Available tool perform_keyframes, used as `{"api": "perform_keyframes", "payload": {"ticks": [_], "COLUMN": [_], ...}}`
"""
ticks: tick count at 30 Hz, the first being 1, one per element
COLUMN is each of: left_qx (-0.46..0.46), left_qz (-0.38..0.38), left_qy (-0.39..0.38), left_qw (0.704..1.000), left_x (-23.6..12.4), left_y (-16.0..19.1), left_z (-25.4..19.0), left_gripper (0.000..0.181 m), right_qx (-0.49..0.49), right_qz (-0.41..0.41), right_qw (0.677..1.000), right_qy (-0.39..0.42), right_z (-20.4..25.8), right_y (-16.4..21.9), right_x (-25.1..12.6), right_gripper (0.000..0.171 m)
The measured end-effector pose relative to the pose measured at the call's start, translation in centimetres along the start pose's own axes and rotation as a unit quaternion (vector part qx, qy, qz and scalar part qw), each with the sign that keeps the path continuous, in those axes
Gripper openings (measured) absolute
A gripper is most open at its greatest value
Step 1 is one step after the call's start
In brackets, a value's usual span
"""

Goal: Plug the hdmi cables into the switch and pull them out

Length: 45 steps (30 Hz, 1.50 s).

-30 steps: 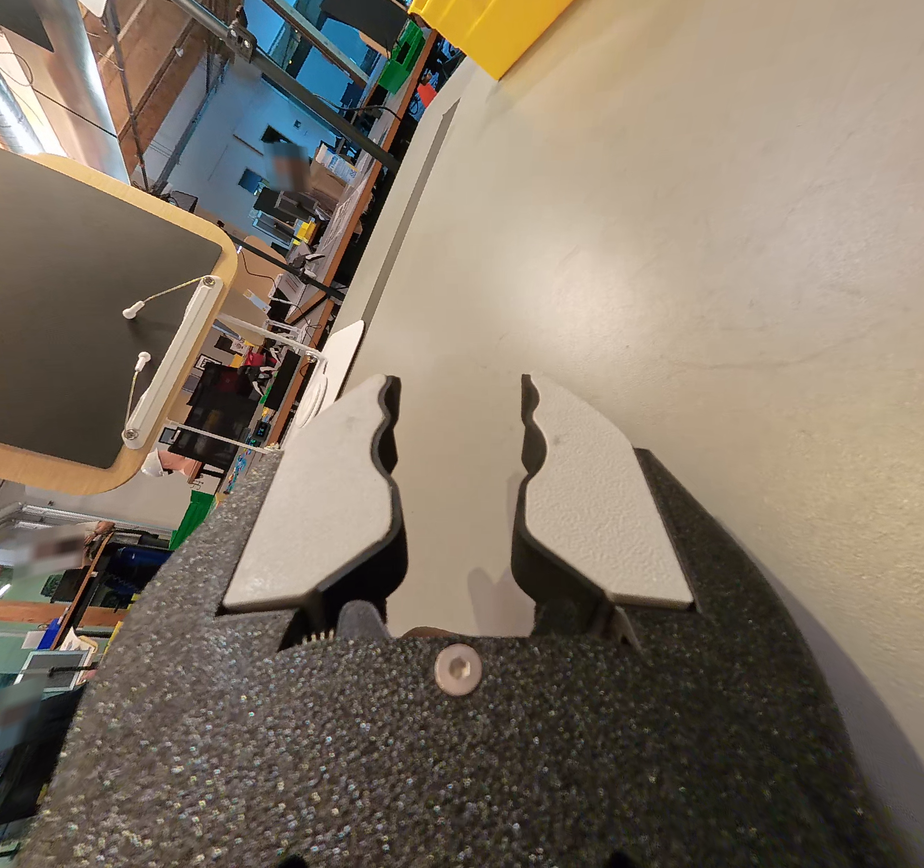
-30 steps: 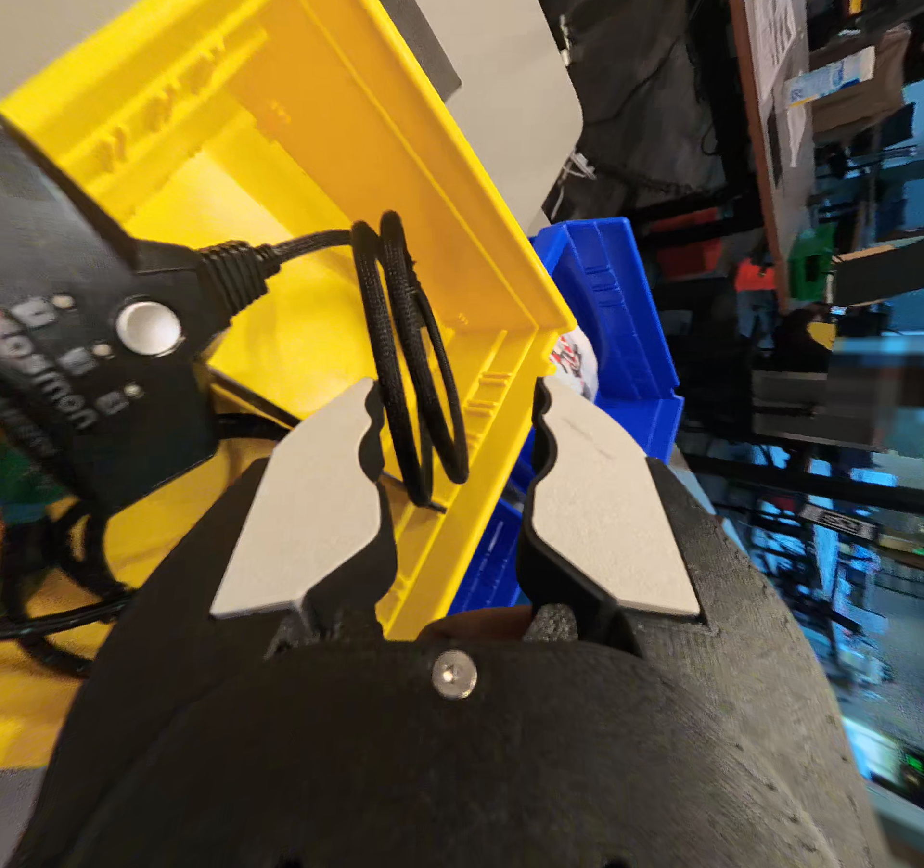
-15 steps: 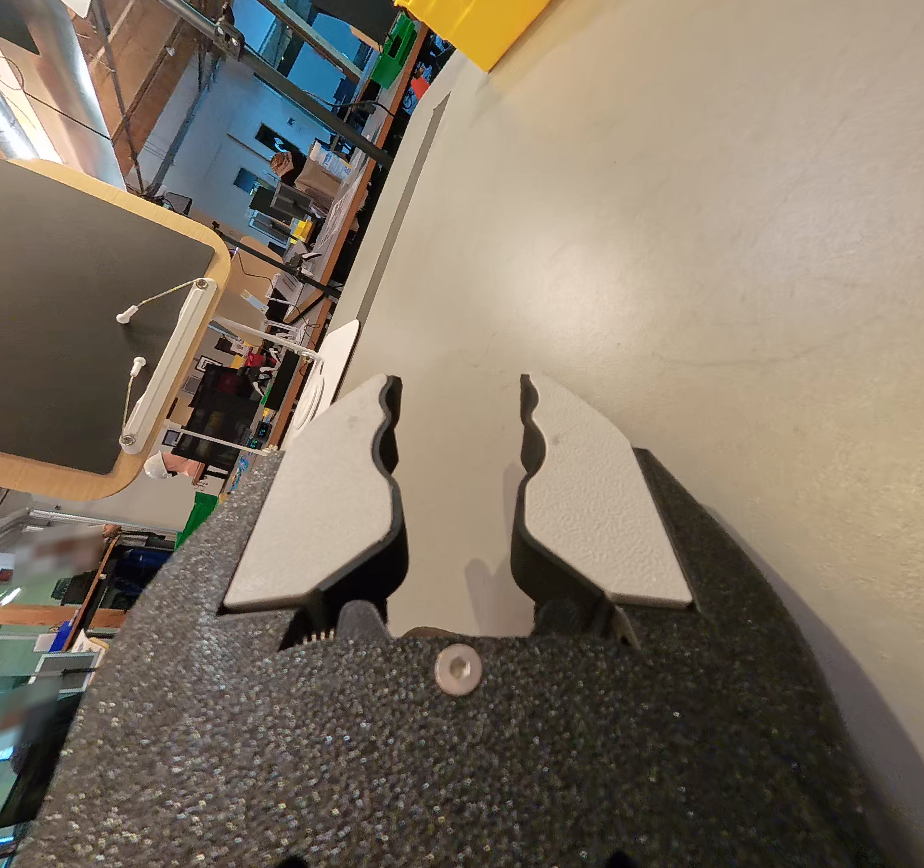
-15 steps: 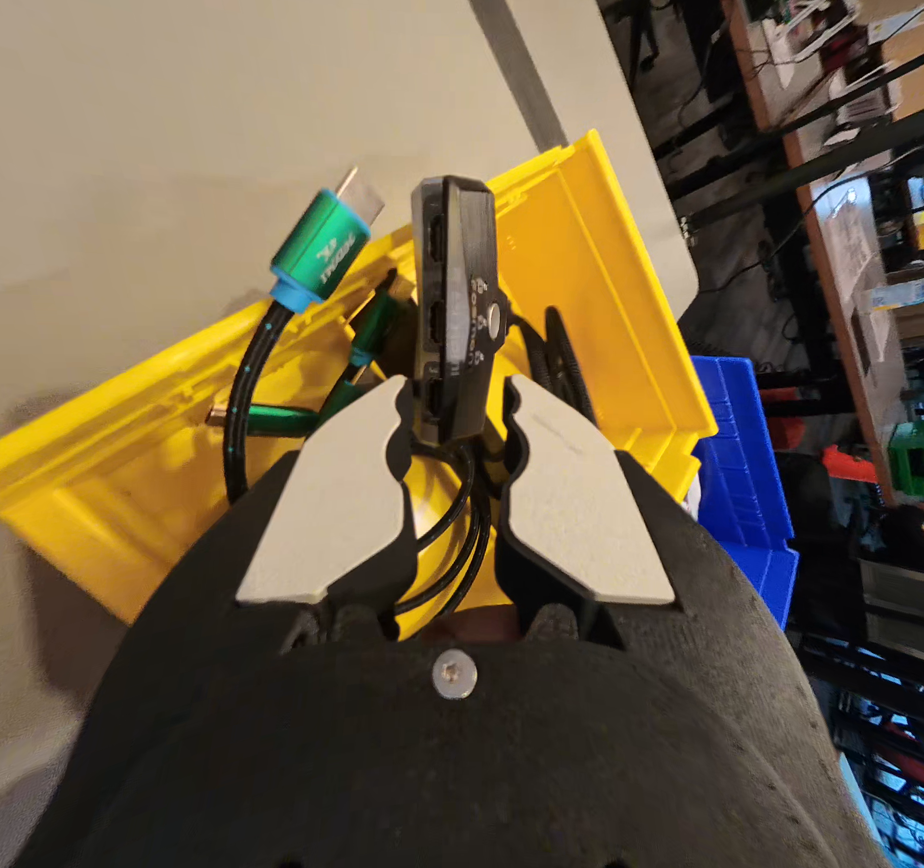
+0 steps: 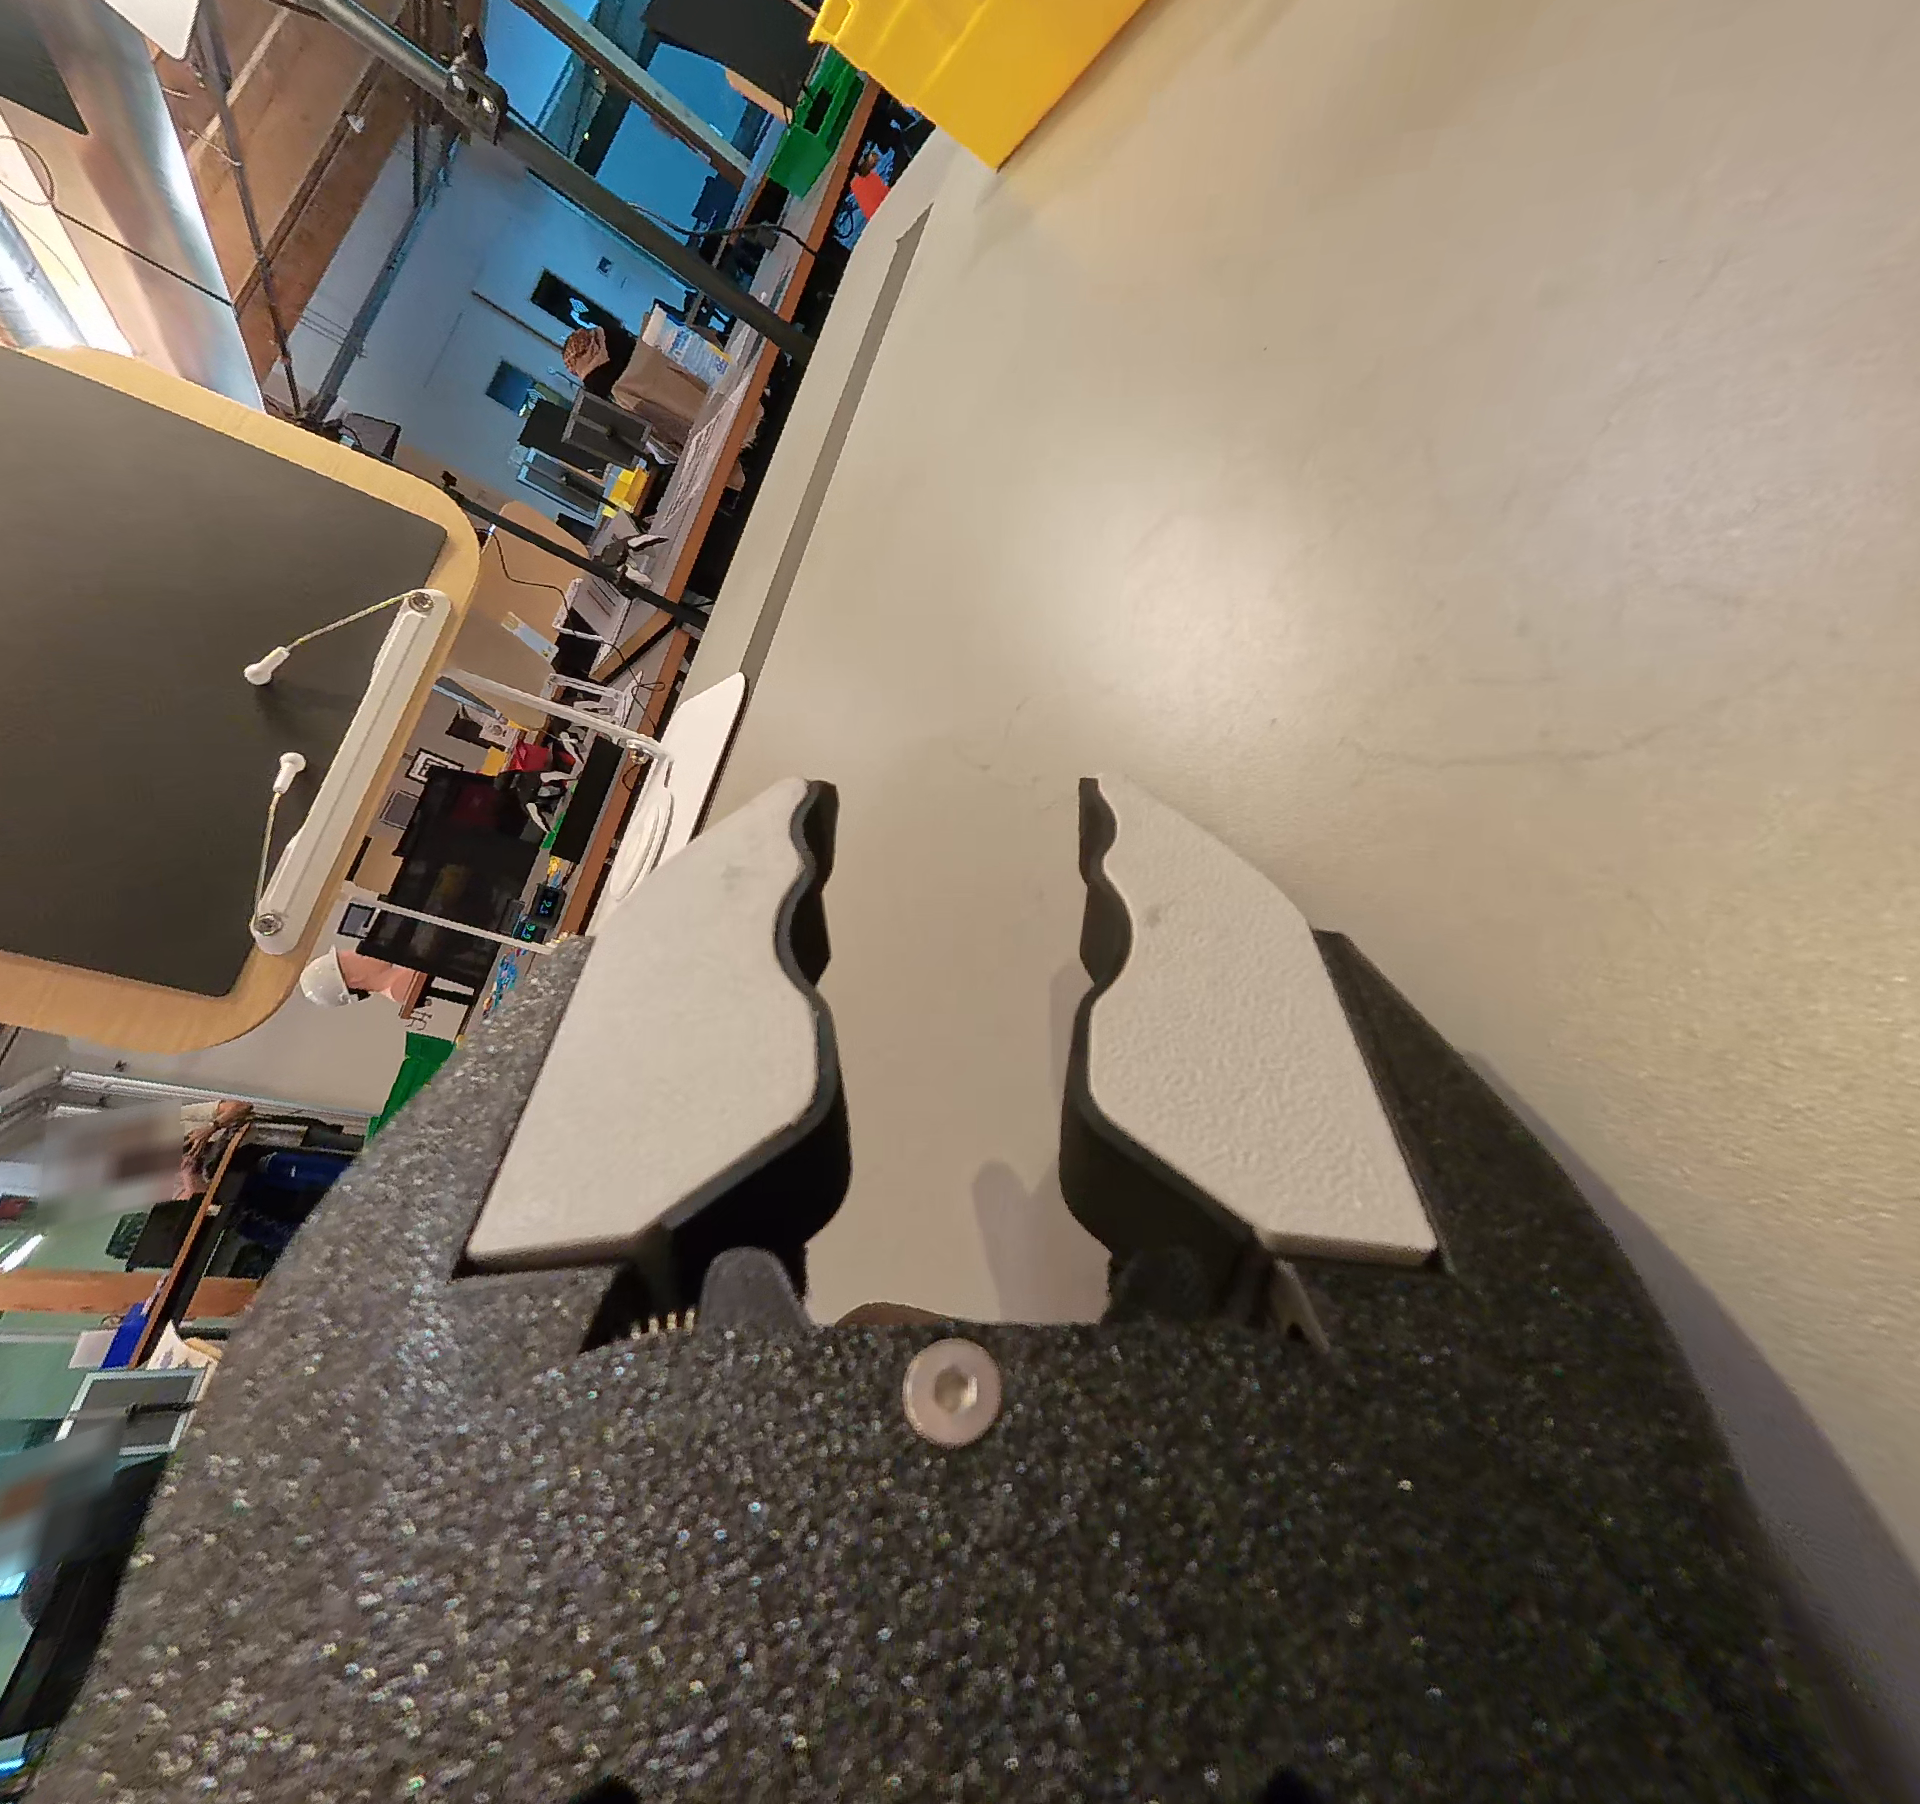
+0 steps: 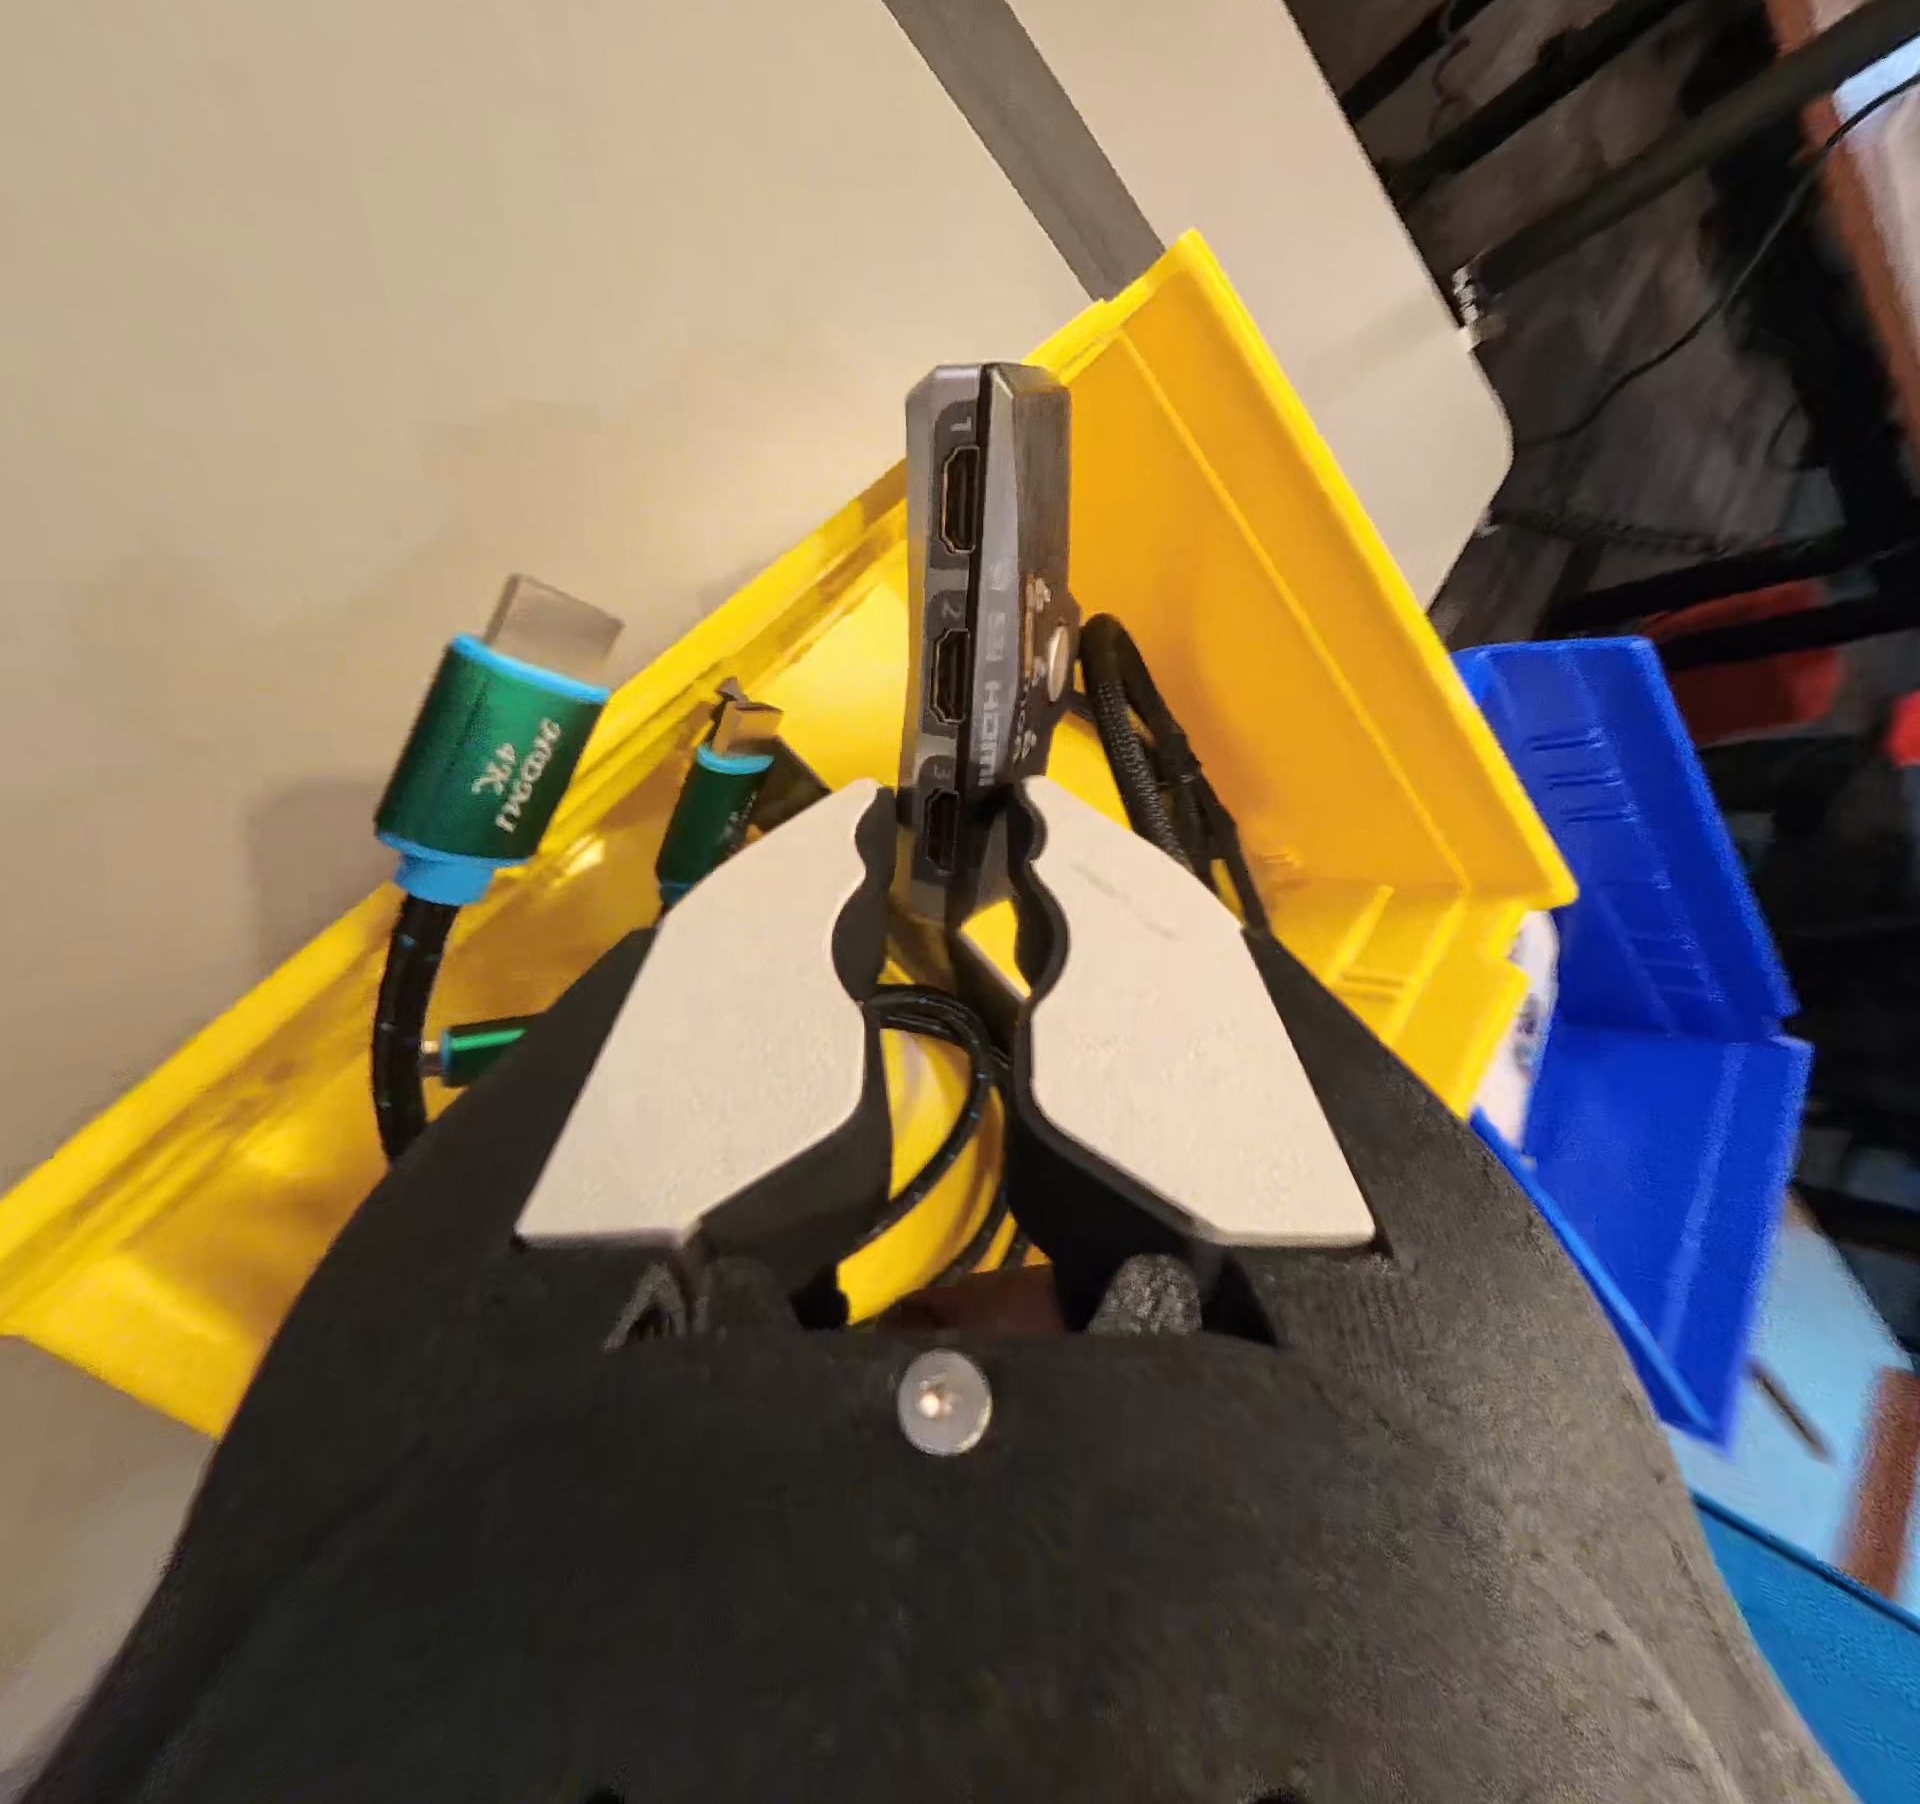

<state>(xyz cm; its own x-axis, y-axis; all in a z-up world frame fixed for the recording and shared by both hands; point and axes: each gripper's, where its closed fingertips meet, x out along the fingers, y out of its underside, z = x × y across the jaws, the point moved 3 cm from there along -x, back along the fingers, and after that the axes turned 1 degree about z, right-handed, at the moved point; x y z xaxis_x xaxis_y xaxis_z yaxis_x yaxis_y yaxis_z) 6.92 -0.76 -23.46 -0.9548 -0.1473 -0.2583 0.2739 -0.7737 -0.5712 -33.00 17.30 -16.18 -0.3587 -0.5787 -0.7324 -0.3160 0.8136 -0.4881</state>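
Right wrist view: switch [image 6: 982,611] between gripper [image 6: 948,845] fingertips

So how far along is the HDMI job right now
Early stage. Done: the right hand-held gripper has clamped the black switch at its lower end, above the yellow bin. In hand: only the switch; the left hand-held gripper is open and empty over the table. Left: all three visible ports are empty and the green cable plug is loose, so plugging and unplugging remain.
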Motion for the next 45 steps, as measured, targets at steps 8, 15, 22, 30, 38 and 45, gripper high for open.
{"api": "perform_keyframes", "payload": {"ticks": [8, 15, 22, 30, 38, 45], "left_qx": [-0.009, -0.096, -0.190, -0.320, -0.459, -0.459], "left_qz": [0.001, -0.025, -0.061, -0.032, 0.043, 0.134], "left_qy": [0.001, -0.006, -0.013, -0.032, -0.119, -0.270], "left_qw": [1.000, 0.995, 0.980, 0.946, 0.879, 0.835], "left_x": [0.0, -0.6, -1.6, -3.2, -9.1, -18.1], "left_y": [0.1, 0.1, 0.3, 2.9, 7.5, 11.2], "left_z": [0.1, 1.9, 4.1, 6.6, 8.2, 8.2], "left_gripper": [0.045, 0.036, 0.031, 0.044, 0.038, 0.060], "right_qx": [0.129, 0.214, 0.246, 0.262, 0.239, 0.252], "right_qz": [0.013, 0.038, -0.047, -0.135, -0.175, -0.195], "right_qw": [0.990, 0.972, 0.966, 0.953, 0.955, 0.944], "right_qy": [-0.053, -0.093, -0.060, -0.068, 0.030, 0.080], "right_z": [-0.2, 0.1, -1.1, 4.5, 11.3, 11.6], "right_y": [-0.3, -0.1, -0.6, 0.8, 3.1, 2.4], "right_x": [2.4, 4.2, 1.1, -5.8, -7.3, -5.3], "right_gripper": [0.022, 0.023, 0.029, 0.045, 0.050, 0.042]}}
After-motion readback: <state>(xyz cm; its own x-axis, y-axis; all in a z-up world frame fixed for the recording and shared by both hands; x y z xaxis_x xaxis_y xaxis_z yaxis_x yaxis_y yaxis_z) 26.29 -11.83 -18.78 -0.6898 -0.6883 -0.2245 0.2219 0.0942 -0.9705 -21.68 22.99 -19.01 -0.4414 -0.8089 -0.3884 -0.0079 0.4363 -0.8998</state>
